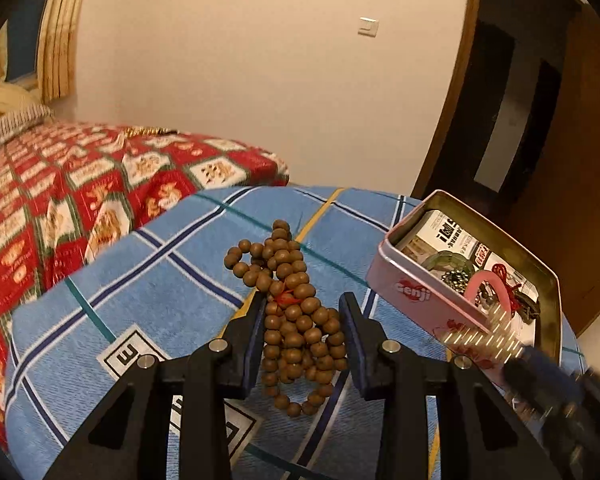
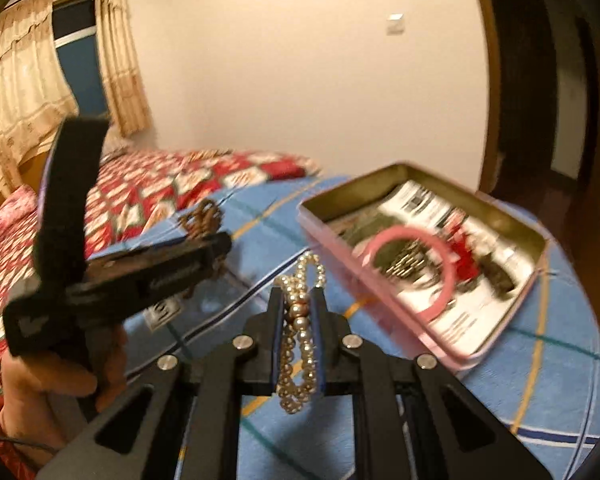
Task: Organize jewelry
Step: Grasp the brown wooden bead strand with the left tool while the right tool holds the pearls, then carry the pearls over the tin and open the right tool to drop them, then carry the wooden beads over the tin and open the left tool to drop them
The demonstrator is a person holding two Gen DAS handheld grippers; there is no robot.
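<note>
A bunch of brown wooden beads (image 1: 284, 260) hangs between the pads of my left gripper (image 1: 303, 302), which is shut on it just above the blue checked sheet (image 1: 140, 280). A string of pearl beads (image 2: 300, 324) is pinched in my right gripper (image 2: 299, 294), shut on it, its loops dangling below the jaws. The open pink tin (image 1: 412, 296) lies to the right on the bed, holding a pink bangle (image 1: 488, 280), a green bangle, dark beads and red cord. In the right wrist view the tin (image 2: 380, 304) and bangle (image 2: 404, 235) are blurred.
A red patterned quilt (image 1: 80, 200) covers the bed's far left. A hand (image 2: 40, 380) grips the left tool (image 2: 140, 268) on the left. Behind are a plain wall, curtains (image 2: 24, 72) and a dark doorway (image 1: 500, 120) with a wooden door at right.
</note>
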